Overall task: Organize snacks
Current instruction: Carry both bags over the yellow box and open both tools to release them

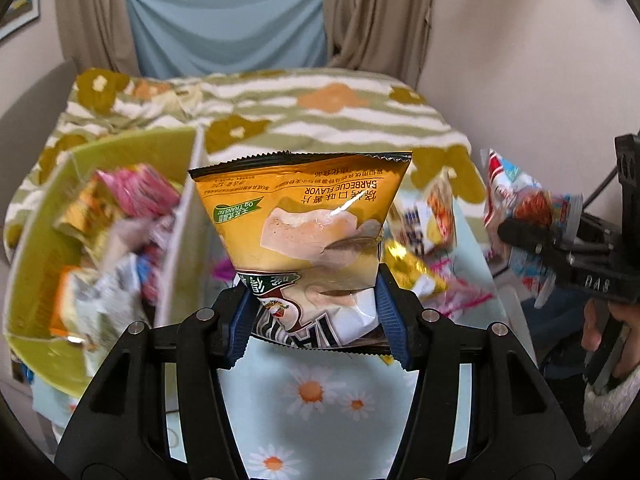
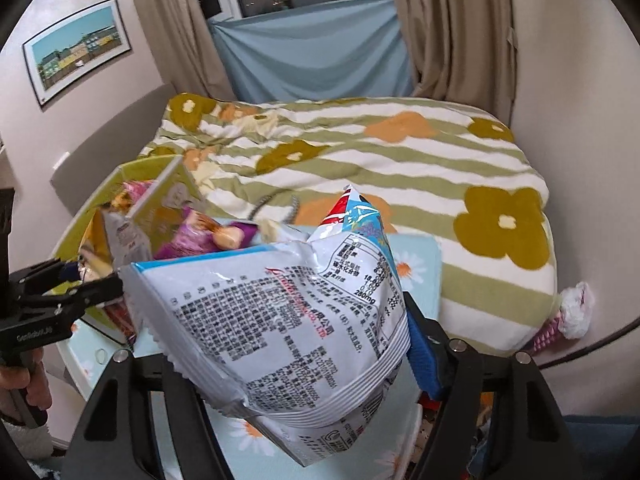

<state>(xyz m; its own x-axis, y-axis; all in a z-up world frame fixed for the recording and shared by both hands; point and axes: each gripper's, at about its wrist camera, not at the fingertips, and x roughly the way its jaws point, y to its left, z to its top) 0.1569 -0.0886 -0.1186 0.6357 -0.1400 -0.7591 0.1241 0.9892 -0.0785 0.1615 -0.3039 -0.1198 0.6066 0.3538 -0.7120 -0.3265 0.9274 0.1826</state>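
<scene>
At the far left of my left-hand view sits the green box [image 1: 36,264], open-topped and tilted toward me, already stuffed with snack packets [image 1: 120,220]: pink, orange and silvery wrappers, too blurred for me to name any. A white divider wall [image 1: 182,232] closes its right side. Just right of that, my left gripper [image 1: 316,320] is clamped on the yellow barbecue chip bag [image 1: 304,216]; the blue pads [image 1: 386,312] pinch its lower end and the bag stands up off the daisy-print cloth [image 1: 320,396], its printing upside down to me. Behind and to the right of it a few loose wrappers [image 1: 424,236] lie on the cloth, gold and pink among them.

Further right, my right gripper [image 2: 320,364] grips the white and blue snack bag [image 2: 288,320]. It is held clear of the table, back panel with the black print facing the camera, crumpled at the top. Only the right blue pad [image 2: 424,356] shows, pressed against the bag's side; the other is hidden behind the bag, though the bag looks squeezed. My hand [image 1: 600,328] wraps that tool's handle in the left view.

Beyond everything lies the striped flower blanket [image 2: 400,160], with a pink-and-white wrapper [image 2: 568,316] near its right edge.
</scene>
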